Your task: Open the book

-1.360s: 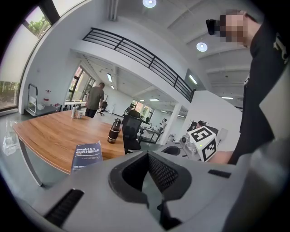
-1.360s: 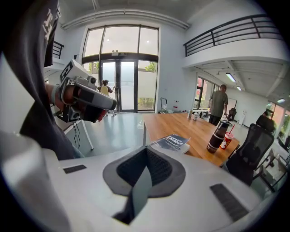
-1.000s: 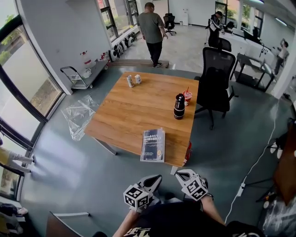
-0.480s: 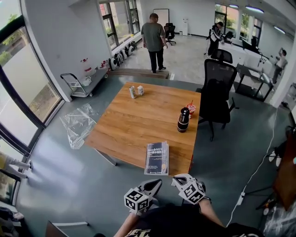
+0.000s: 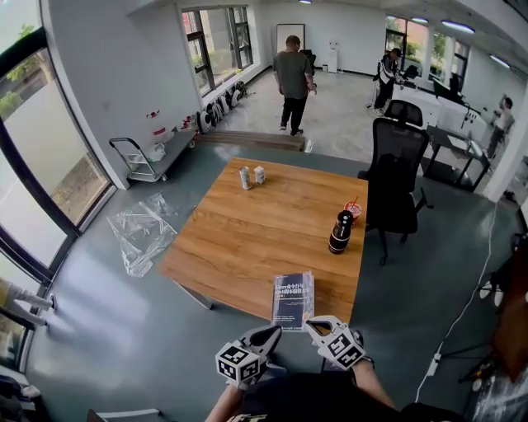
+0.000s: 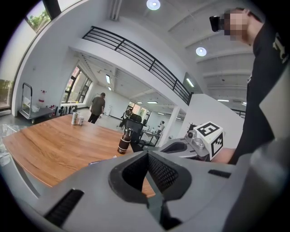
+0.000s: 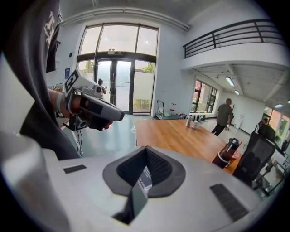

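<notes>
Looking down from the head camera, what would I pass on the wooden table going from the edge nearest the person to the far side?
Closed book at the near edge → dark bottle → red cup with a straw just behind it → two small cans at the far side.

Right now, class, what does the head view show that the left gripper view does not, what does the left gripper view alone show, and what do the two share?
Head view only: the whole cover of the closed book at the near edge of the table, and the left gripper seen from outside with its marker cube.

Left gripper view only: the balcony railing, the ceiling lights, and that gripper's jaws together with nothing between them.

Shared: the table, the dark bottle, the two cans and the right gripper.
</notes>
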`<state>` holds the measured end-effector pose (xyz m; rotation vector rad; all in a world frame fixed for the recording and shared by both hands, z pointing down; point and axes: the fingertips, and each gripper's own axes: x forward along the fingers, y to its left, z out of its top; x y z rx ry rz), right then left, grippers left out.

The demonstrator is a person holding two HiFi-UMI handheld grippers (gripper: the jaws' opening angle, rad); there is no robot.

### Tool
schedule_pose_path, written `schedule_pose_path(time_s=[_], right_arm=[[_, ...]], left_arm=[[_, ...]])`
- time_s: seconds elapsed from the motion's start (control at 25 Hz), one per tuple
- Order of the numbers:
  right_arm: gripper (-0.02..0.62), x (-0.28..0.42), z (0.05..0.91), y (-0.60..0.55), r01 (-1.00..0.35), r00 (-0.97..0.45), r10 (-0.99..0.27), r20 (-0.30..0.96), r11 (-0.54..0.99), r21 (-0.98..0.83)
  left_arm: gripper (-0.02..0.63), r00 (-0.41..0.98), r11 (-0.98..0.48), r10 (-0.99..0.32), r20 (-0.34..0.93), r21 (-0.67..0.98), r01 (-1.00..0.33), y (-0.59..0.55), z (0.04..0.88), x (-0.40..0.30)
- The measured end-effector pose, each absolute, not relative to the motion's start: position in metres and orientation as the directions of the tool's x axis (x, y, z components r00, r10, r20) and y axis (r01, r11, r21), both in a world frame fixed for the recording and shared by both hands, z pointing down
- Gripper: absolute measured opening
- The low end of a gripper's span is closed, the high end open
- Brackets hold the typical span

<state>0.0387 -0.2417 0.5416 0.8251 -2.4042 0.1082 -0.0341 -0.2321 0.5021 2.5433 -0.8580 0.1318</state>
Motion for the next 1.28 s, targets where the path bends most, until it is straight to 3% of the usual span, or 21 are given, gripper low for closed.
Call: schedule_pose_path(time_s=[0.44,0.88,1.28], right_arm=[[-0.011,-0.005,0.548,-0.296,-0.593,-0.602,-0.546,0.583,0.794,0.131],[-0.011,-0.002,0.556,-0.315,-0.679,-0.541,-0.573,0.615,0.73,0.082],[-0.011,0.051,0.564,-0.332,-0.669,-0.543,-0.558,0.627,0.739,0.079]], left_arm=[[0.006,0.82,-0.721,-0.53,0.218,0.393,-0.571,-0.298,0.51,-0.082],[0.006,0.817,-0.71,-0.517,0.256,0.404,-0.576,-0.338,0.52,-0.119],[0.006,0.789,-0.685,-0.549,0.276,0.392,-0.614,-0.358,0.519,-0.077]])
